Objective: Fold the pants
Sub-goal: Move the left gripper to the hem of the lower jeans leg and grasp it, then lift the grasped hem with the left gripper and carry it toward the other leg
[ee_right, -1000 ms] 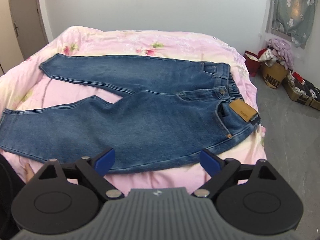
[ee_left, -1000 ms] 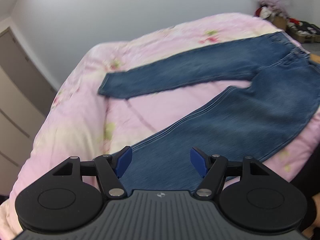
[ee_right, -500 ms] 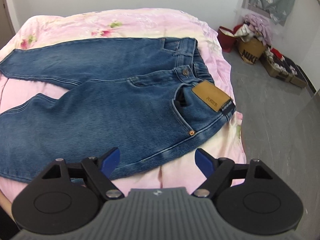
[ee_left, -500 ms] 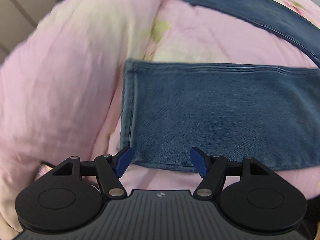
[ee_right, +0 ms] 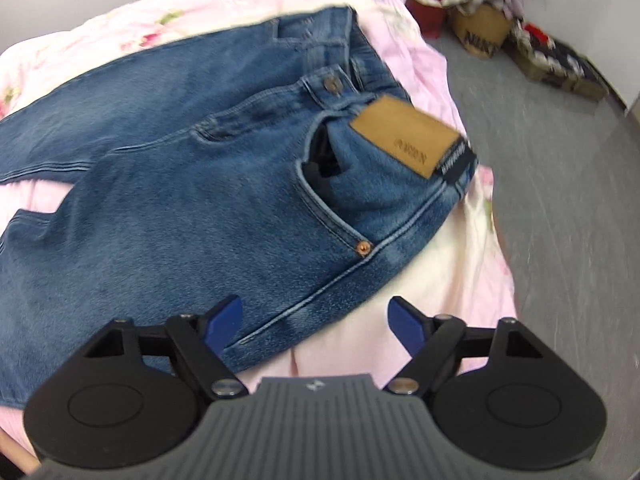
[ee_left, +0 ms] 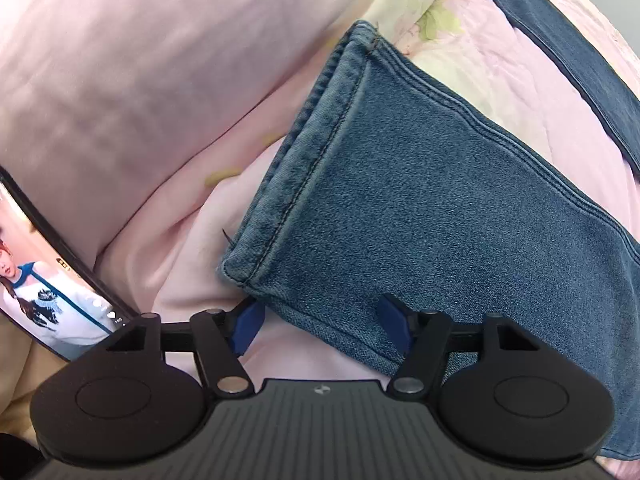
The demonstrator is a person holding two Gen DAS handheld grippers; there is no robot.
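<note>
Blue jeans lie spread flat on a pink bed. In the left wrist view the near leg (ee_left: 420, 200) ends in its hem cuff, and the far leg (ee_left: 568, 52) crosses the top right. My left gripper (ee_left: 322, 326) is open, its blue pads either side of the near leg's lower edge by the hem corner. In the right wrist view the waist end of the jeans (ee_right: 224, 168) shows, with a tan leather patch (ee_right: 404, 136) and a front pocket. My right gripper (ee_right: 316, 322) is open and empty, just above the jeans' near side seam below the pocket.
The pink floral bedcover (ee_left: 120, 80) bulges left of the hem. A phone (ee_left: 44, 280) with a lit screen lies at the left edge. Grey floor (ee_right: 560, 200) is right of the bed, with boxes and clothes (ee_right: 500, 28) at the far wall.
My left gripper swung down and closed in on the near leg's hem corner. My right gripper moved right and closer to the waist end. Both stayed open.
</note>
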